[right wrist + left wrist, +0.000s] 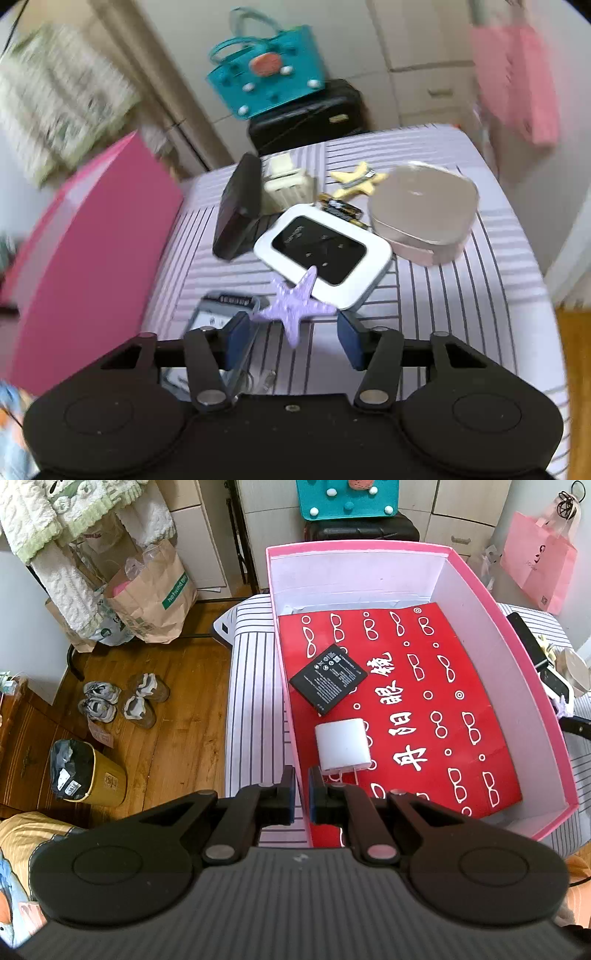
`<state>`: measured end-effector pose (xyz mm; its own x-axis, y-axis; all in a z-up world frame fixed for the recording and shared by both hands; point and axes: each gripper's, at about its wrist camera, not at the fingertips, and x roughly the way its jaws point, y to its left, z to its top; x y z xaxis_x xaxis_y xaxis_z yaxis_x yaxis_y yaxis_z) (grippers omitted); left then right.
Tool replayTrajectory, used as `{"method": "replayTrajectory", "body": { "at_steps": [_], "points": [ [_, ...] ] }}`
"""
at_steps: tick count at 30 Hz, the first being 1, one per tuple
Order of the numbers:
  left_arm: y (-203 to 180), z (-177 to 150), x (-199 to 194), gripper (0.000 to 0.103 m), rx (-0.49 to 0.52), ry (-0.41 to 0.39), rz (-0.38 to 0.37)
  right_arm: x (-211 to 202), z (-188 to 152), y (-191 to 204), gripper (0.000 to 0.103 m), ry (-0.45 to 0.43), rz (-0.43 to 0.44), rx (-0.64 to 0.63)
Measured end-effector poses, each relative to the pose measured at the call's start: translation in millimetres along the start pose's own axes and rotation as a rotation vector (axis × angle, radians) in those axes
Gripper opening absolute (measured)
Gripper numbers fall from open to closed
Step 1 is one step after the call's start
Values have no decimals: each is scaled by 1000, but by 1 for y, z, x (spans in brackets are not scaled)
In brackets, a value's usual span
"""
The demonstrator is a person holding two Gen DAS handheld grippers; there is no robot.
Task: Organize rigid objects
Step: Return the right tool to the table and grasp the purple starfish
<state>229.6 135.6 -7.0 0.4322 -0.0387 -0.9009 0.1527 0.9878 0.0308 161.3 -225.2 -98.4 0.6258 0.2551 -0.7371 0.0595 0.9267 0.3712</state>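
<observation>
now the right hand-held gripper (293,338) hangs spread around the purple starfish (295,304) at 12 o'clock on the striped counter (461,295), pads not touching. it looks light, stiff, thin-armed: pinch its center. left hand-held gripper (302,792) grips the pink box (517,657) wall.

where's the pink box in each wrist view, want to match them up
Left wrist view: the pink box fills the centre and right, seen from above and open, with the left gripper shut on its near wall.
Right wrist view: the same box stands at the left edge, only its pink outer wall showing.
Shared landmark: the teal bag on the black case.
</observation>
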Motion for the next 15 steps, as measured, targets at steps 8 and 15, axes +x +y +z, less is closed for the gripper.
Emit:
{"method": "replayTrajectory", "body": {
  "at_steps": [8,15],
  "points": [
    [-3,-2,-1,7,6,-19,16,0,-6,5,33,-18,-13,-9],
    [-4,-2,-2,7,9,-22,12,-5,-4,3,33,-18,-1,-19]
  ]
}}
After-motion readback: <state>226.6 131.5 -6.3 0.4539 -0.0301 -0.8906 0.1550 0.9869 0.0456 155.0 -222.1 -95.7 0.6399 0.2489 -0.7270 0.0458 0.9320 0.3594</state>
